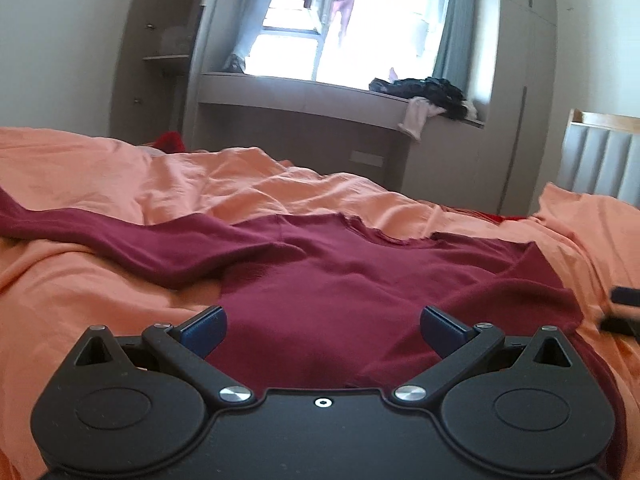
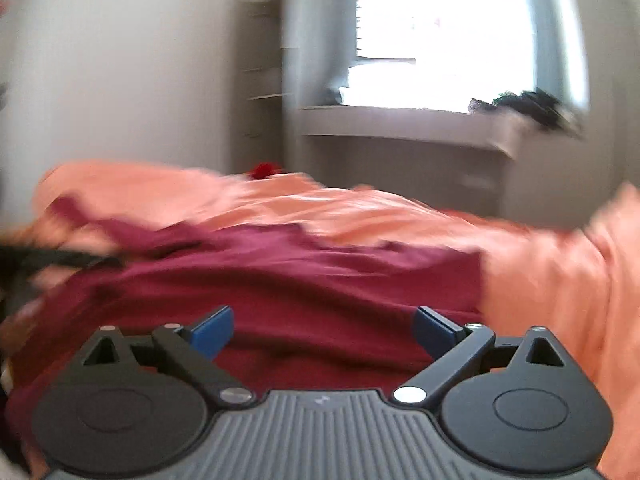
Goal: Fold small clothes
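While both wrist views look along the bed toward the window, the entries run as follows.

Garment: dark red long-sleeved knit top [image 1: 360, 276] lies spread flat on the wrinkled orange cotton bedsheet [image 1: 100, 168], neckline at the far end, hem toward the cameras.
Neckline edge: a shallow scooped rim, ragged in outline, resting on the sheet.
Left sleeve edge: runs long toward the left border of the left wrist view, lying as a narrow band across the sheet.
Right side edge: folded inward over the body of the top, with a raised ridge of fabric.
Left gripper [image 1: 322, 330]: blue-padded fingers [image 1: 204, 330] spread wide, nothing between the pads, poised just over the hem area.
Right gripper [image 2: 322, 330]: blue pads spread wide, nothing pinched; top [image 2: 280, 292] lies beneath. View is motion-blurred.
Cross-sighting: a dark blurred piece at the right border of the left wrist view, on the sheet beside the top's right edge; cannot tell what it is.
Open room, right: bare sheet [image 2: 552, 276] beside the top's right edge.
Open room, far: bare sheet between neckline and the bed's far edge.
Open room, left: sheet on both sides of the sleeve.
Background: grey window ledge [image 1: 304, 94] with a heap of dark clothes [image 1: 424, 90], well apart from the bed.
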Tool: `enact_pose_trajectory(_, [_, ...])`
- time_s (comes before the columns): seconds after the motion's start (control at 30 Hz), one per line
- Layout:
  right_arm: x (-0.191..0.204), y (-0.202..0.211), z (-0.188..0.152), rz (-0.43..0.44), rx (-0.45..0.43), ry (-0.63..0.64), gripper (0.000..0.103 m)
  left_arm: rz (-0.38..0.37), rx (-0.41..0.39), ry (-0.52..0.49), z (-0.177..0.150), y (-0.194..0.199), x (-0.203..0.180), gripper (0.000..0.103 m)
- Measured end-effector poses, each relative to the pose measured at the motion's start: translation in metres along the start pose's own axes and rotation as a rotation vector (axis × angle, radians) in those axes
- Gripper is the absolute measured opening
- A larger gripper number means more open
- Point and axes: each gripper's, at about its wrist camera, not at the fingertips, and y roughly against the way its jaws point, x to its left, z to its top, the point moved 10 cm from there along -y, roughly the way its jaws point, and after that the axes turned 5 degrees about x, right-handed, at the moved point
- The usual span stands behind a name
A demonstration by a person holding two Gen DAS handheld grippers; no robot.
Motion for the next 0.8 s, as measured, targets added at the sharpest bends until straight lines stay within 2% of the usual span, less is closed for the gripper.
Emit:
enact_pose_trajectory(0.17, [-0.069,-0.036,0.015,-0.090,-0.035,-0.181,0.098,-0.076,-0.009,-0.020,-0.002,0.000,-0.016,0.103])
enact_pose_trajectory(0.27, [-0.096,-0.059,0.027,-0.143,-0.034,-0.169,0.097,-0.090,-0.008,-0.053,-0.004,-0.003,-0.024,0.103])
enact_pose_trajectory(0.37, [-0.122,-0.083,0.032,-0.229,-0.015,-0.175,0.087,-0.084,0.006,-0.096,-0.010,-0.009,-0.032,0.103])
enact_pose_trajectory(0.47, [-0.130,-0.109,0.032,-0.243,0.045,-0.170,0.074,-0.128,0.035,-0.127,-0.016,-0.012,-0.045,0.103])
enact_pose_trajectory(0.5, [-0.132,-0.116,0.029,-0.237,0.071,-0.168,0.065,-0.135,0.046,-0.145,-0.019,-0.013,-0.048,0.103])
enact_pose_trajectory(0.53, [-0.130,-0.125,0.027,-0.223,0.102,-0.174,0.050,-0.140,0.055,-0.175,-0.022,-0.014,-0.053,0.103])
enact_pose_trajectory(0.57, [-0.132,-0.130,0.026,-0.203,0.120,-0.189,0.041,-0.138,0.055,-0.201,-0.025,-0.014,-0.056,0.103])
enact_pose_trajectory(0.63, [-0.132,-0.136,0.028,-0.192,0.122,-0.203,0.014,-0.121,0.047,-0.254,-0.029,-0.015,-0.061,0.103])
enact_pose_trajectory(0.7, [-0.133,-0.136,0.034,-0.196,0.104,-0.173,0.008,-0.120,0.048,-0.273,-0.031,-0.016,-0.062,0.103])
enact_pose_trajectory(0.8, [-0.132,-0.132,0.051,-0.224,0.041,-0.104,0.007,-0.133,0.069,-0.261,-0.034,-0.019,-0.061,0.103])
